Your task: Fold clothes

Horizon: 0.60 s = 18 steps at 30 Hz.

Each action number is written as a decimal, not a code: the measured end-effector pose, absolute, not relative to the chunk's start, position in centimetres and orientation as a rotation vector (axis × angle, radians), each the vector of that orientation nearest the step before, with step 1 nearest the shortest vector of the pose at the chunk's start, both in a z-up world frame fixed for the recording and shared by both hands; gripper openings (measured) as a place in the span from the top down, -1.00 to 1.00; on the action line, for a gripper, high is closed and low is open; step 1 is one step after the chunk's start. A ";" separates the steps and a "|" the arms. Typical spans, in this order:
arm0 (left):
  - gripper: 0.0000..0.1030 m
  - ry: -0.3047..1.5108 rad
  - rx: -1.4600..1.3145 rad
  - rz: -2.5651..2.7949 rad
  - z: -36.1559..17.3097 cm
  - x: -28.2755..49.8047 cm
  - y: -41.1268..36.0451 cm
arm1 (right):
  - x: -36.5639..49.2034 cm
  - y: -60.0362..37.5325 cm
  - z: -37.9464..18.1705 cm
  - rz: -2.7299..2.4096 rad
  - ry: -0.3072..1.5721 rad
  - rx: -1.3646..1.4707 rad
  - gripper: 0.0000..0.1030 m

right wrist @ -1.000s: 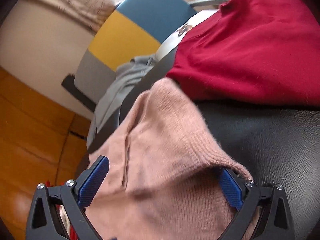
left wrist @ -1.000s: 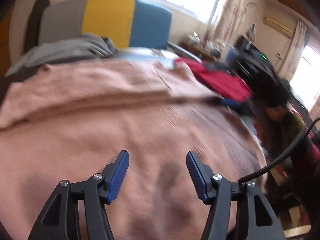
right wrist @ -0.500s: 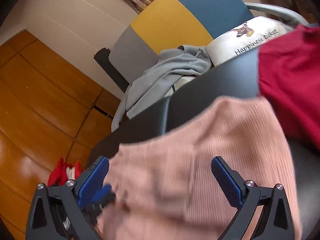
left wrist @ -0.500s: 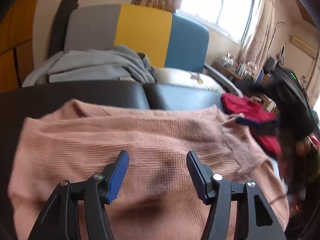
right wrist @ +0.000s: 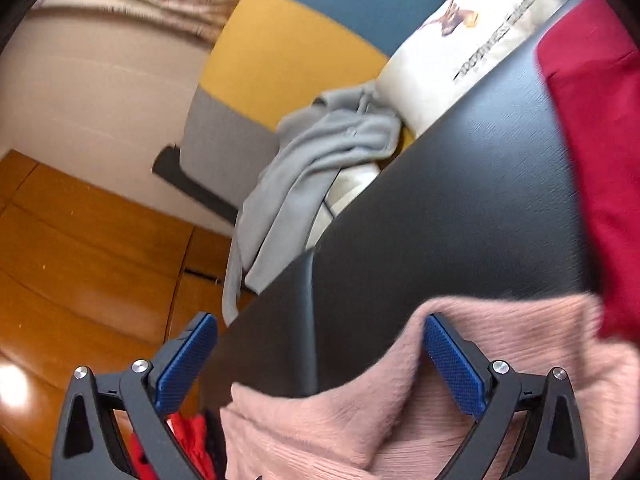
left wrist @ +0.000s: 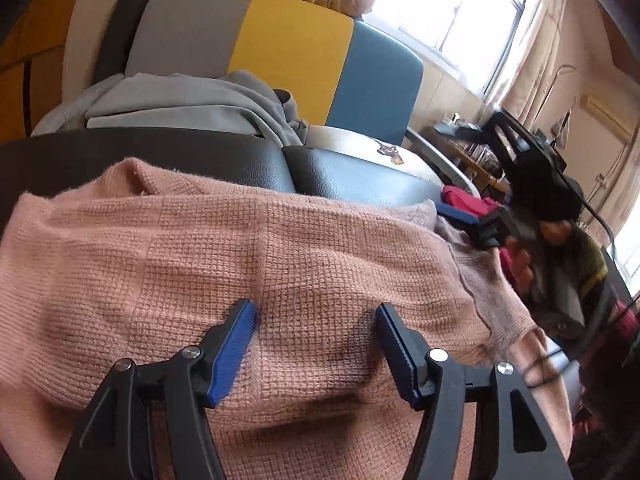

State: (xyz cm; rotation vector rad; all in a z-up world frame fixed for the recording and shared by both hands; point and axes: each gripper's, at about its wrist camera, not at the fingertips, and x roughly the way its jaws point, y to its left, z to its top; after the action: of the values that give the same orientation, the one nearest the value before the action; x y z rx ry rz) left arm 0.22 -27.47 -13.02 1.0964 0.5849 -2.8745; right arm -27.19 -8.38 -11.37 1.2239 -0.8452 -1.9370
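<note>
The pink knitted sweater (left wrist: 260,280) lies spread over the black padded tabletop (right wrist: 440,208), its far edge leaving a bare black strip toward 12 o'clock. The left gripper (left wrist: 316,324) hovers over the knit with jaws spread wide, nothing pinched; they have just opened a little further. The right gripper (right wrist: 320,344) also has its jaws spread; its right pad (right wrist: 452,364) sits against a raised fold of sweater at the near edge, with open black surface ahead. At 2 o'clock a red garment (right wrist: 600,160) crowds the tabletop's right side. Beyond the far edge, a grey garment (left wrist: 180,100) is heaped before a grey, yellow and blue chair back (left wrist: 280,52), beside a white printed cushion (right wrist: 472,52).
</note>
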 end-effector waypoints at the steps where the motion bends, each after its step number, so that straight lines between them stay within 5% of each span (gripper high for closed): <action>1: -0.23 0.572 1.097 -2.870 -13.0 0.2 -27.4 | -27.0 -7.9 -11.0 -1.953 -0.838 1.223 -1.00; 8: -0.25 0.468 1.126 -2.842 -12.4 -0.4 -26.5 | -19.4 -6.6 -8.6 -1.983 -0.608 1.200 -1.00; 15: -0.24 0.592 1.110 -2.783 -10.7 5.2 -27.0 | -11.8 -8.4 -11.9 -2.321 0.086 1.254 -1.00; 18: -0.24 0.682 1.089 -2.709 -11.3 9.6 -28.4 | -10.7 -9.6 -12.4 -2.375 0.248 1.179 -1.00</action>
State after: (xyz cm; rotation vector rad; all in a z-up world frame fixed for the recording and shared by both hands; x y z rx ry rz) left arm 9.55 -28.37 -11.32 1.0894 0.6818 -2.7087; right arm -10.74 -9.60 -12.35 1.1792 0.2484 -2.3747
